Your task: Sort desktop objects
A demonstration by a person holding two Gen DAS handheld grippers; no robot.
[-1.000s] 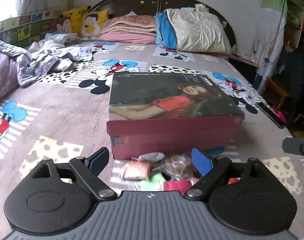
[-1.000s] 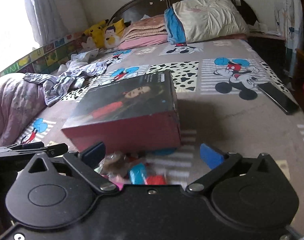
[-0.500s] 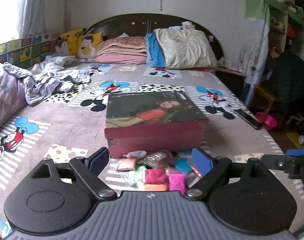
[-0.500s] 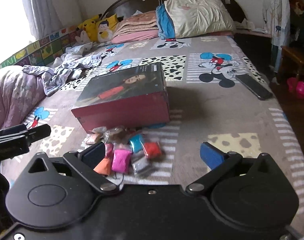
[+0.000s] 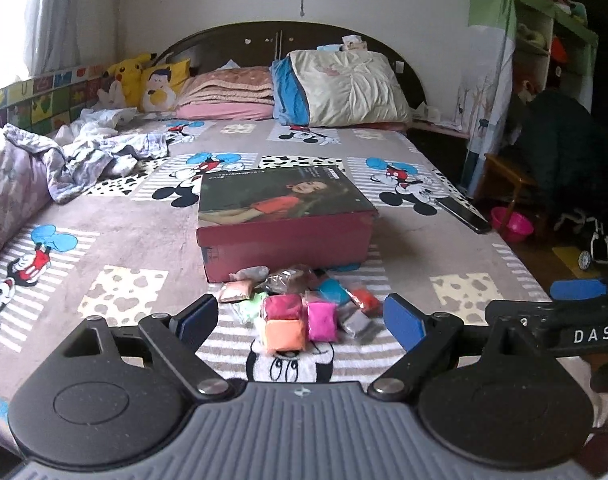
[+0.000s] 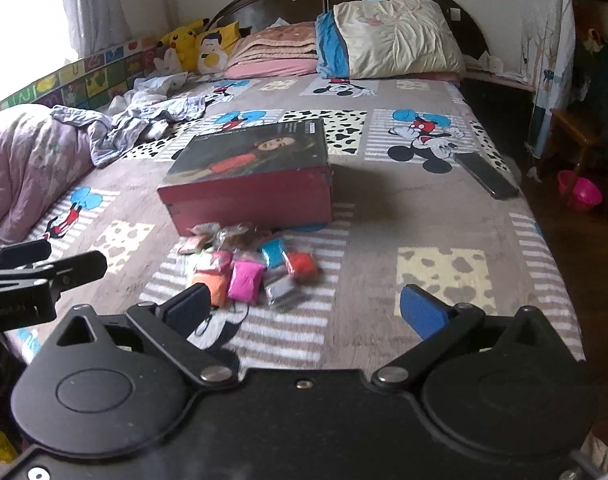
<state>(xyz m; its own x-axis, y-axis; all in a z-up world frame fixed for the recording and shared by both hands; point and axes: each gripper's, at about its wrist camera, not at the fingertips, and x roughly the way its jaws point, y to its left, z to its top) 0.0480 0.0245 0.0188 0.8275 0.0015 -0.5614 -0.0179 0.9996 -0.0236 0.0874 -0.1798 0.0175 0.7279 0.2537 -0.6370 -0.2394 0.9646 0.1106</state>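
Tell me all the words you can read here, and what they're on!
"DAS": white letters on the right gripper, at the left camera's edge; any further letters are cut off.
Lines of print on the box lid: too small to read.
Wall mat letters: too blurred.

Left gripper (image 5: 301, 316) and right gripper (image 6: 304, 306) – black linkage arms, silver pivot screws, blue pads (image 5: 402, 320) – matching.

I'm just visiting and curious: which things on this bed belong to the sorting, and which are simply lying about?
For the job:
- small colourful plastic packets
- closed dark-red cardboard box

Lying about:
- flat black phone
- crumpled grey clothes
- yellow plush toys
- cream pillow
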